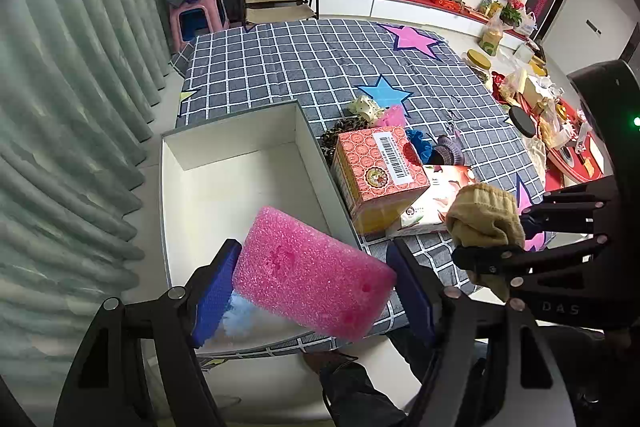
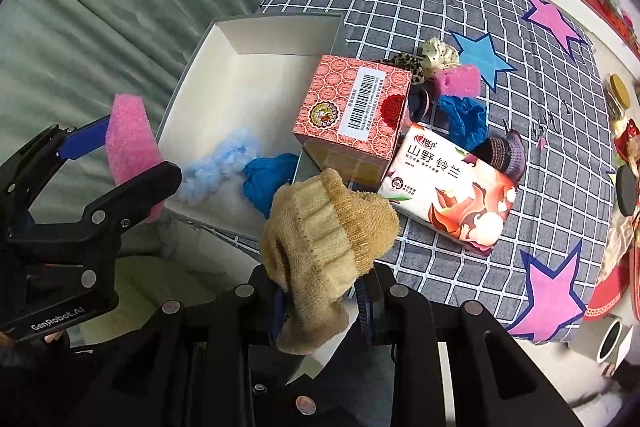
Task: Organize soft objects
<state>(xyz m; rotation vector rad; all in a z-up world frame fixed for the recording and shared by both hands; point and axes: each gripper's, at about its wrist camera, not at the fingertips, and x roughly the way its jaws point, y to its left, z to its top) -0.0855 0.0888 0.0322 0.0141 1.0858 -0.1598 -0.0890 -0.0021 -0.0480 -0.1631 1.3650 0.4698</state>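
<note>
Left tool pinches the pink foam block over the near end of the white box, poised for dropping in. Right tool is clamped on a tan knit sock, held just right of the box. Ahead of it, the red carton and tissue pack crowd the box's right wall; loose soft items lie beyond them.

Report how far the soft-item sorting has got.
Done: pale blue fluff and a blue cloth lie in the white box. In hand: left gripper holds a pink sponge, right gripper a tan sock. Left: small pink sponge, scrunchies, blue rag.
</note>
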